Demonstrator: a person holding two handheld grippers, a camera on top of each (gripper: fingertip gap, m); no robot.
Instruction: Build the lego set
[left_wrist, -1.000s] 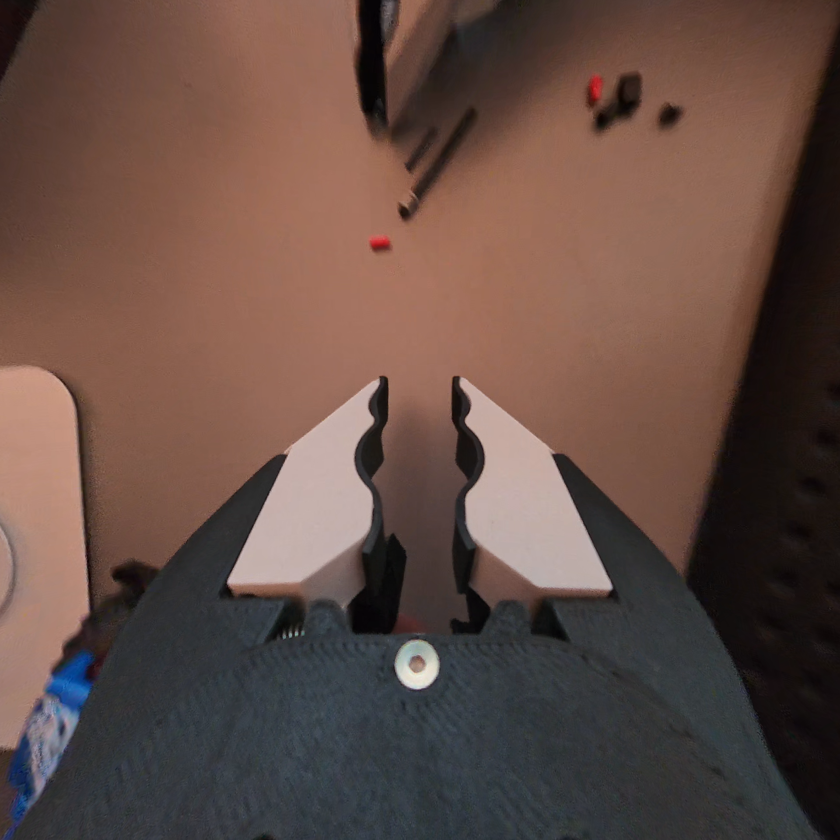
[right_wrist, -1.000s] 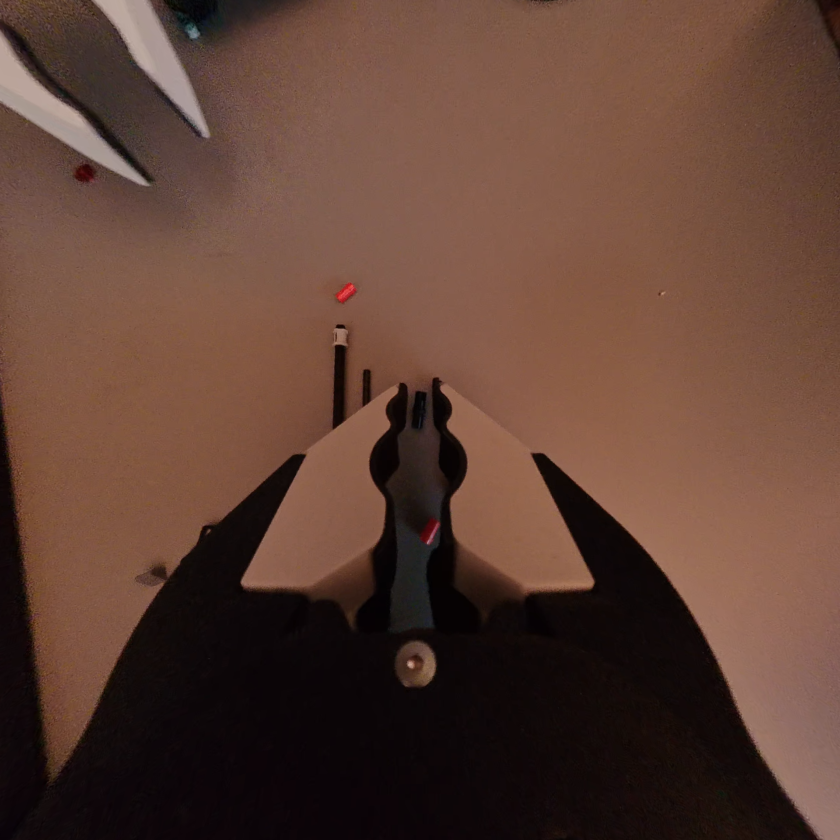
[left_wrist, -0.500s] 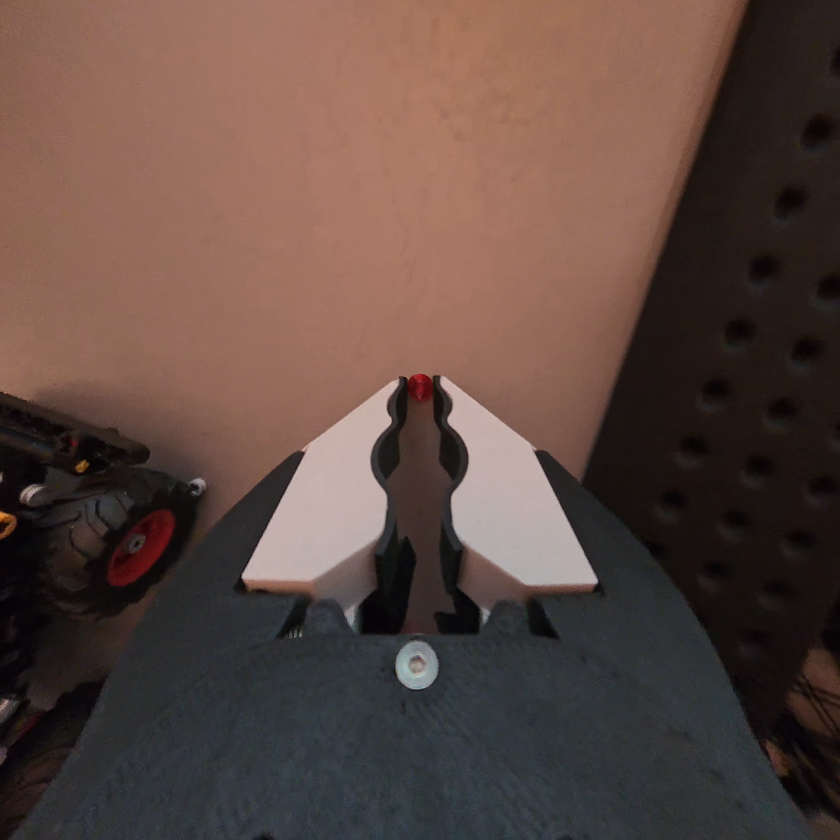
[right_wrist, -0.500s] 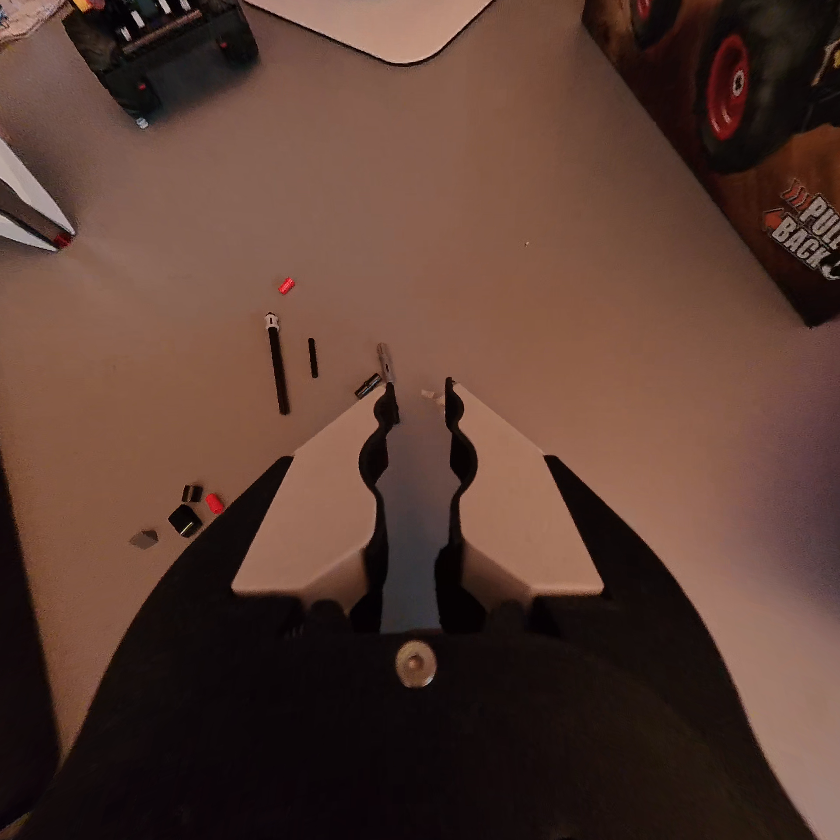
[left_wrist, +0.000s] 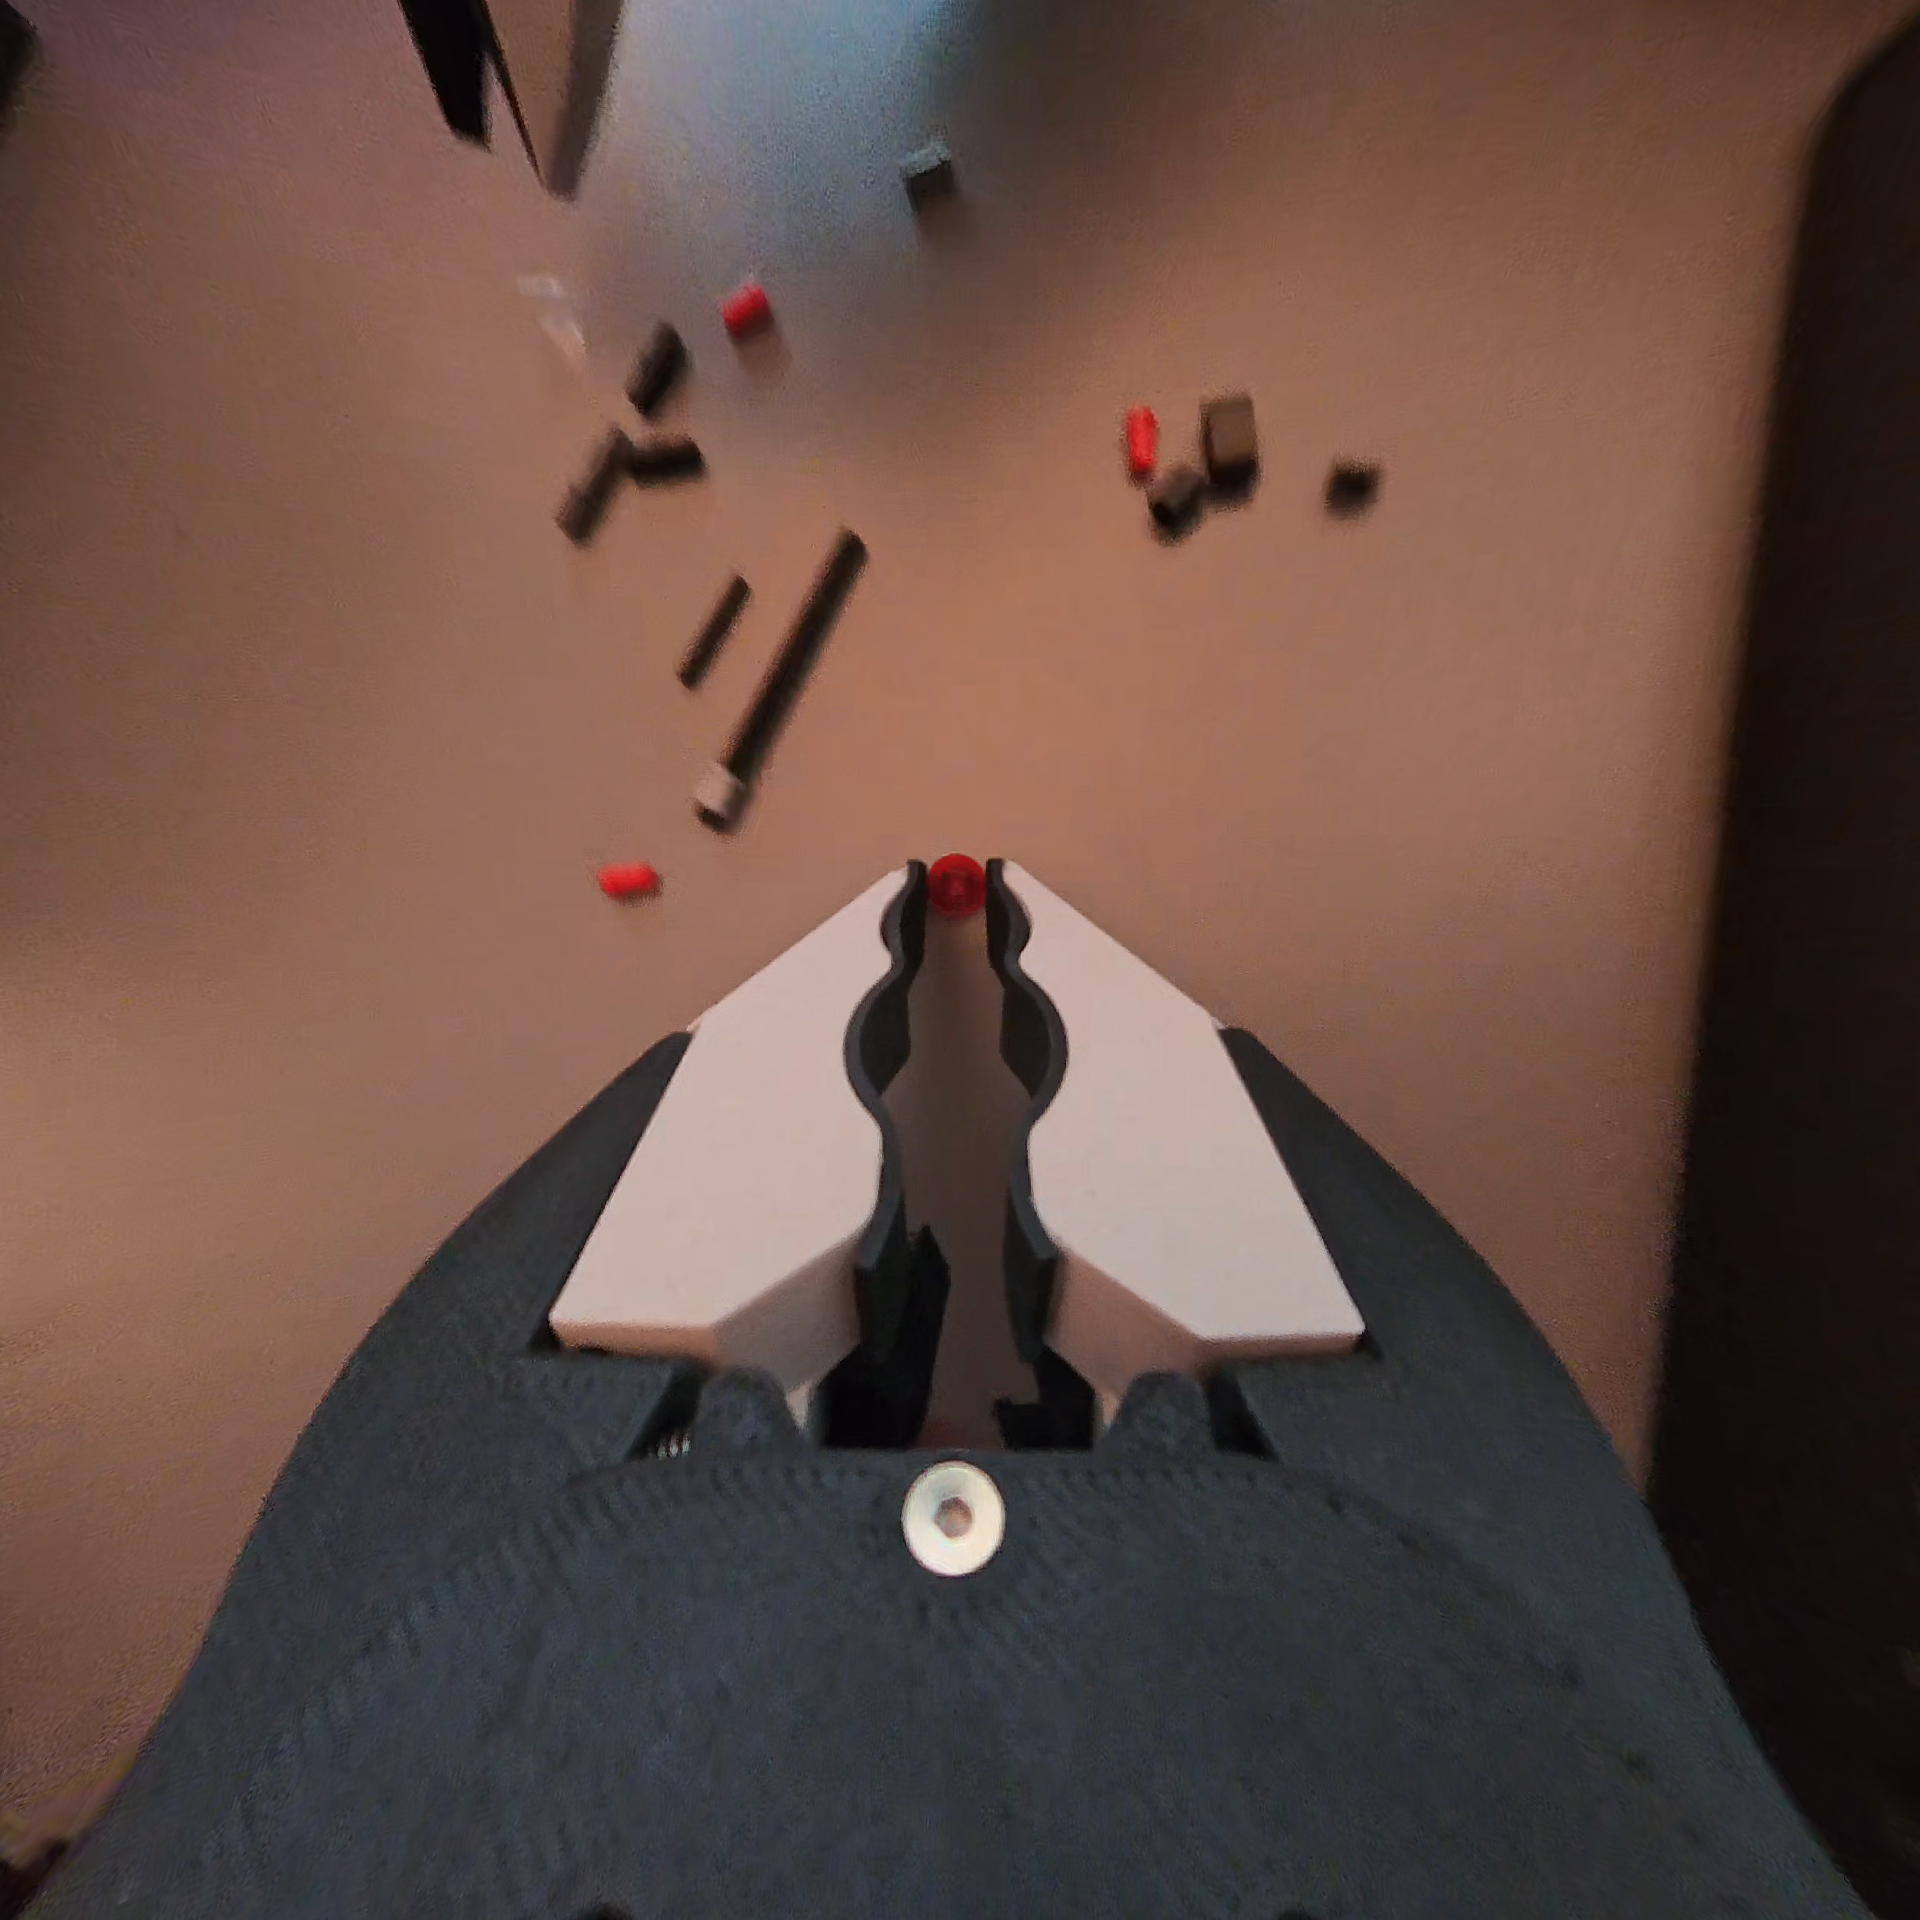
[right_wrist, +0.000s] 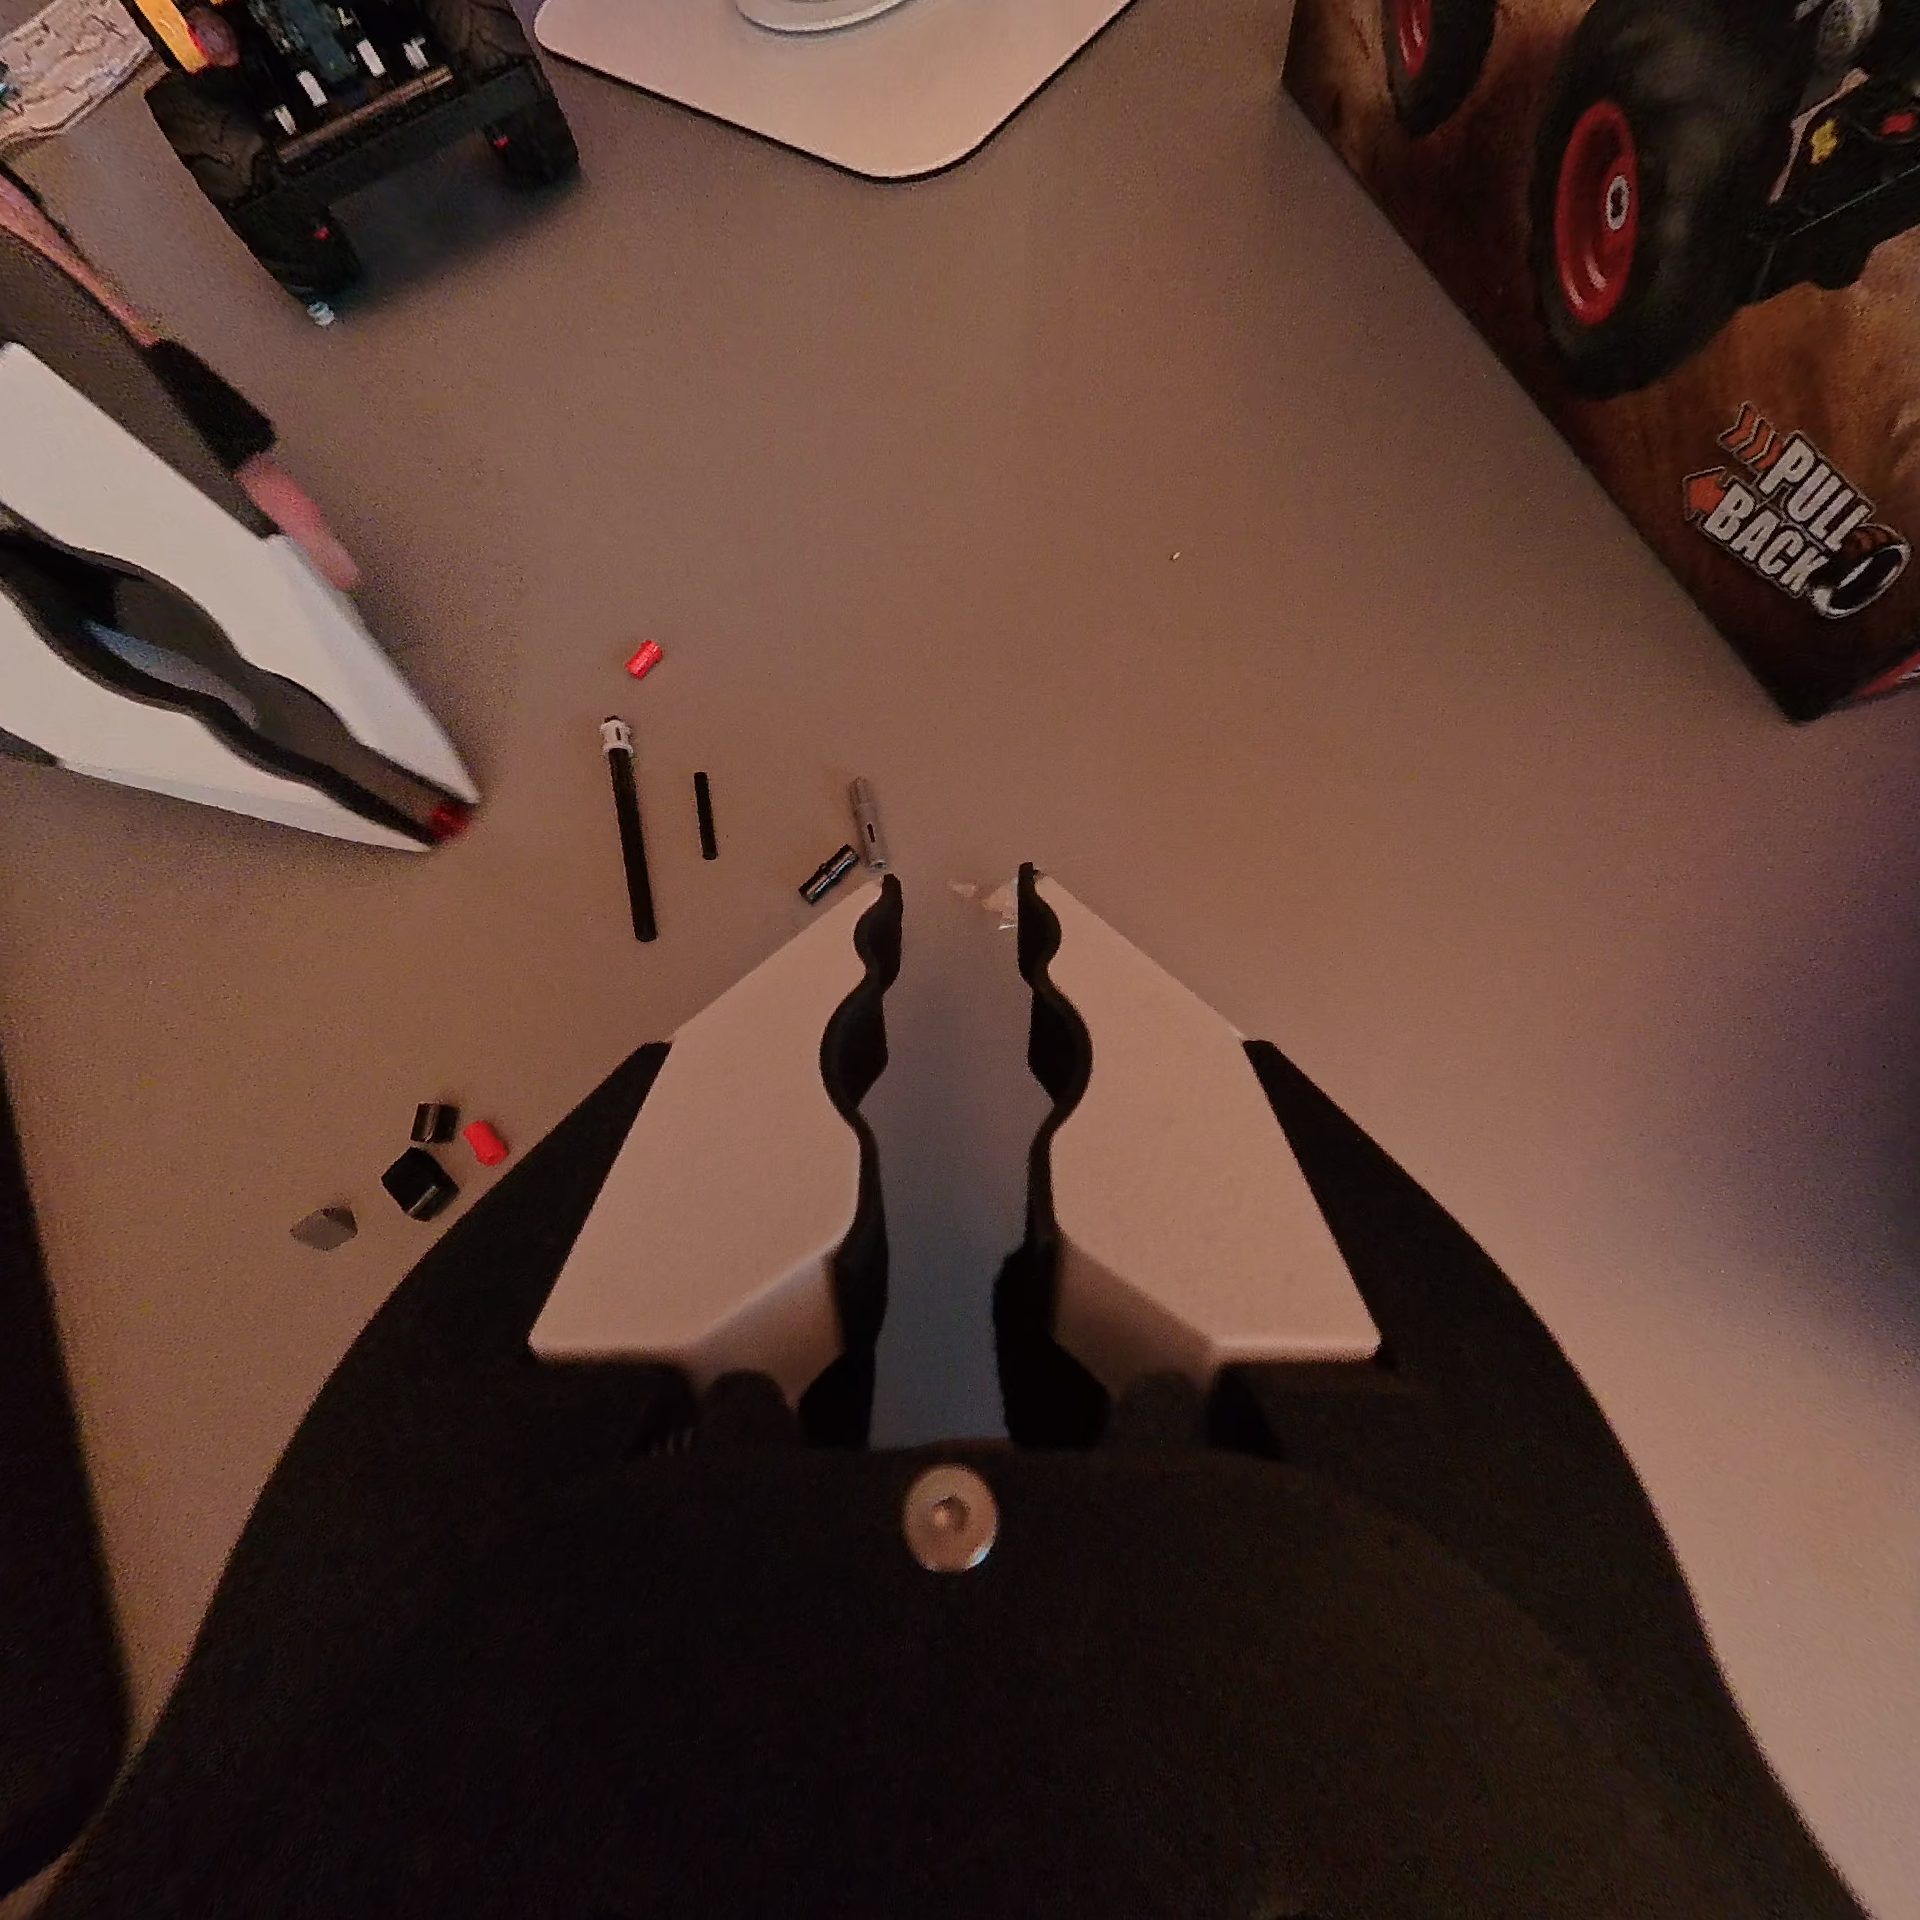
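Observation:
My left gripper (left_wrist: 955, 883) is shut on a small red round piece (left_wrist: 955, 889) at its tips, above the table; it also shows at the left of the right wrist view (right_wrist: 442, 816). My right gripper (right_wrist: 958, 881) is open and empty above the table. Loose pieces lie between them: a long black axle (right_wrist: 631, 831) with a white end, a short black axle (right_wrist: 707, 816), a grey pin (right_wrist: 867, 821), a black pin (right_wrist: 828, 875), a red cylinder (right_wrist: 644, 659). The half-built black truck (right_wrist: 343, 125) stands at the far left.
A cluster of small black pieces (right_wrist: 421, 1179), a red one (right_wrist: 484, 1140) and a grey one (right_wrist: 324, 1226) lies at the left. The set's box (right_wrist: 1621, 312) stands at the right. A white pad (right_wrist: 862, 94) lies at the back. A dark panel (left_wrist: 1808, 831) borders the table. My right fingertips sit around 15 centimetres from my left ones. The right tips stand about 4 centimetres off the black pin (right_wrist: 828, 875).
My left gripper closed on the red piece and has swung back toward the loose parts. My right gripper let go of the black pin, opened and drew back and up.

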